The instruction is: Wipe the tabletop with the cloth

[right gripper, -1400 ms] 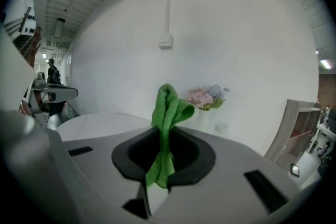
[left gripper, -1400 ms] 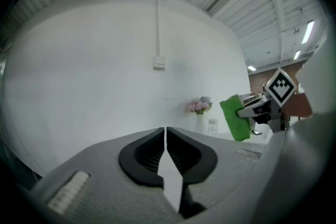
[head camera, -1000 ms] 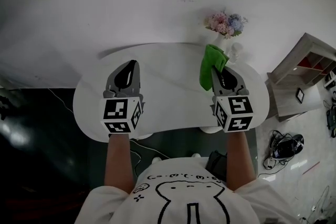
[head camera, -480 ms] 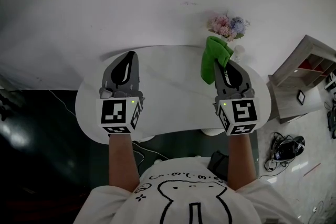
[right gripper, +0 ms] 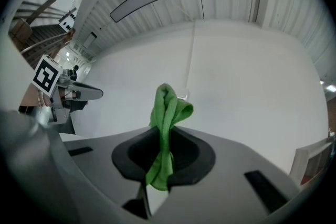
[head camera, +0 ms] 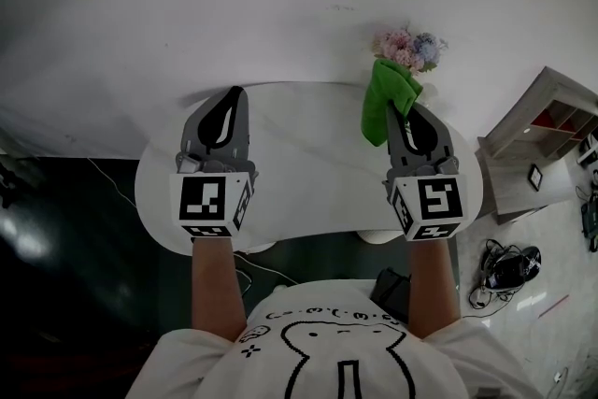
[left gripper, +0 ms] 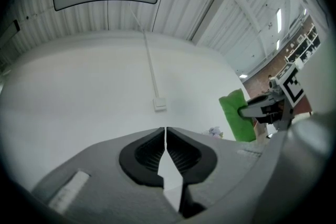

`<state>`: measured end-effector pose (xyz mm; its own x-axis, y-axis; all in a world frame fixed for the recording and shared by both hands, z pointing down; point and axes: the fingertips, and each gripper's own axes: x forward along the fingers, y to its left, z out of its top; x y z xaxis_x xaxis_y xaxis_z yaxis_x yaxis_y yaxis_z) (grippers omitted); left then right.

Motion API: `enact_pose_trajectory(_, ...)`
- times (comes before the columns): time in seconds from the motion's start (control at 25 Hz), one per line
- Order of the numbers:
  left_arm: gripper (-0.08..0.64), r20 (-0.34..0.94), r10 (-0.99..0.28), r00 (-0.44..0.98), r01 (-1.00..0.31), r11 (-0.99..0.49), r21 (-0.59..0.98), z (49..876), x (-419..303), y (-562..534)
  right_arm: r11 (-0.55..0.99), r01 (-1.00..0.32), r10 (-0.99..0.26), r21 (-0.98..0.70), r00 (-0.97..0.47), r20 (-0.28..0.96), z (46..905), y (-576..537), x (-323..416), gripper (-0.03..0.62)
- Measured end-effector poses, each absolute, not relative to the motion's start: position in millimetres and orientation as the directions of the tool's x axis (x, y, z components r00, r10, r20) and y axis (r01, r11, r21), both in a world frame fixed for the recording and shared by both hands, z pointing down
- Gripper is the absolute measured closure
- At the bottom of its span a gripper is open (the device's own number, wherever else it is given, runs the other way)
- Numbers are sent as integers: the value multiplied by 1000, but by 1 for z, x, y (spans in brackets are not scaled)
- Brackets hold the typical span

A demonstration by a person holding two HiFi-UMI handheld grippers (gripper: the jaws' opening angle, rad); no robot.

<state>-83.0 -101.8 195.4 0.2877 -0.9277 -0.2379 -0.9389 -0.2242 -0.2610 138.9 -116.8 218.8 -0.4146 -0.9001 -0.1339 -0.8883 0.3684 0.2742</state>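
**A:** so where's the cloth (right gripper: pixel 167 105) at?

**B:** Pinched in my right gripper (head camera: pixel 396 112). The jaws are clamped on it, with a green bunch poking out past the tips. It's over the far right of the white surface (head camera: pixel 308 178), just by the flowers (head camera: pixel 407 46).

**A:** and the left one?

**B:** My left gripper (left gripper: pixel 166 131) has its jaws together on nothing. It's over the surface's left side, well apart from the right.
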Motion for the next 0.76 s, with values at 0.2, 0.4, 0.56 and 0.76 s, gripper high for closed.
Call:
enact_pose_trajectory(0.2, 537, -242, -924, 295, -936, -228, -269, 192, -81, -101, 369, -886, -894, 281, -421, -155, 213, -114, 138, 548)
enact_pose_trajectory(0.4, 537, -241, -922, 304, -931, -234, -279, 190, -79, -102, 365, -885, -893, 290, -421, -161, 208, -115, 137, 548)
enact_pose_trajectory(0.56, 537, -242, -920, 309, -929, -237, -283, 189, -77, -101, 363, -884, -894, 295, -420, -159, 207, -115, 138, 548)
enact_pose_trajectory(0.76, 537, -238, -921, 309, -929, -239, -283, 188, -76, -100, 368, -879, -892, 303, -426, -152, 207, -115, 137, 548)
